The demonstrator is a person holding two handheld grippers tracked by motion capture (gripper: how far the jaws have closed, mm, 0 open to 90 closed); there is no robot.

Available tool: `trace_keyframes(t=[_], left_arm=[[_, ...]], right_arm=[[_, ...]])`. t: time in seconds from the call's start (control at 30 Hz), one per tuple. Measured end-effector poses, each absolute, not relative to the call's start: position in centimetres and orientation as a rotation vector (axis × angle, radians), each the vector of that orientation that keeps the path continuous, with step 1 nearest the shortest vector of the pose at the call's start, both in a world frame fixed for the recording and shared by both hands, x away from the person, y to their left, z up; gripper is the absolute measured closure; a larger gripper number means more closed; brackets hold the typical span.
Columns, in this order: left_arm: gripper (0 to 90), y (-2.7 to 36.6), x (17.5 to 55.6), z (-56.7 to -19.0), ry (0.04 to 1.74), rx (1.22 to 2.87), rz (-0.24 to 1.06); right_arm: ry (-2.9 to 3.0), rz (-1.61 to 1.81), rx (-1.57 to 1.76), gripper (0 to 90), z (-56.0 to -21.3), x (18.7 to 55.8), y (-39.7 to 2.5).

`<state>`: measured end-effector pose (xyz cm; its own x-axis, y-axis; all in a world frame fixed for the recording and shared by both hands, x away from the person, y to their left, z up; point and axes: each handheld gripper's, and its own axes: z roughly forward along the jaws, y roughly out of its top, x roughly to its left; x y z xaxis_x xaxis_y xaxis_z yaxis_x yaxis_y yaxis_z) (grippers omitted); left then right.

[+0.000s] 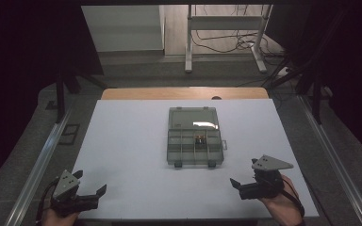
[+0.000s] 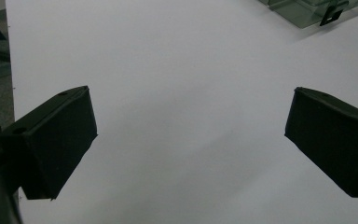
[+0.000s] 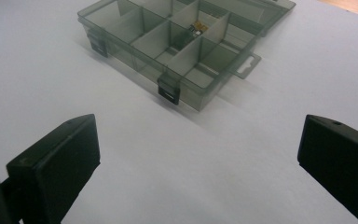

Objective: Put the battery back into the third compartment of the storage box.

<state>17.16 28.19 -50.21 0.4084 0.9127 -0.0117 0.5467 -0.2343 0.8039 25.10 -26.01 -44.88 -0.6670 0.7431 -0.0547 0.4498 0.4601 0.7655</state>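
the white counter carries an open compartment organizer box at its middle, lid folded back, with a small dark part in a central cell. the left gripper and right gripper rest near the front edge, jaws wide apart and empty. approach the small part from above, narrowing the jaws between the dividers.

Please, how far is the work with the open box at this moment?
Done: the box lies open on the table, lid folded back, with one small part in a middle compartment. In hand: nothing; the left tongs and right tongs are open at the near edge, apart from the box. Left: apparently everything on the box; neither tongs touches it.
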Motion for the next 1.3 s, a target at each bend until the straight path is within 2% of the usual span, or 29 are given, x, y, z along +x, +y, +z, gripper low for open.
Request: trace_keyframes(t=[1.3], left_arm=[[2.3,28.2,17.1,-50.2,1.243,1.910,0.620]], right_arm=[[2.209,0.967,1.157,0.0,-46.3,22.3,-30.9]])
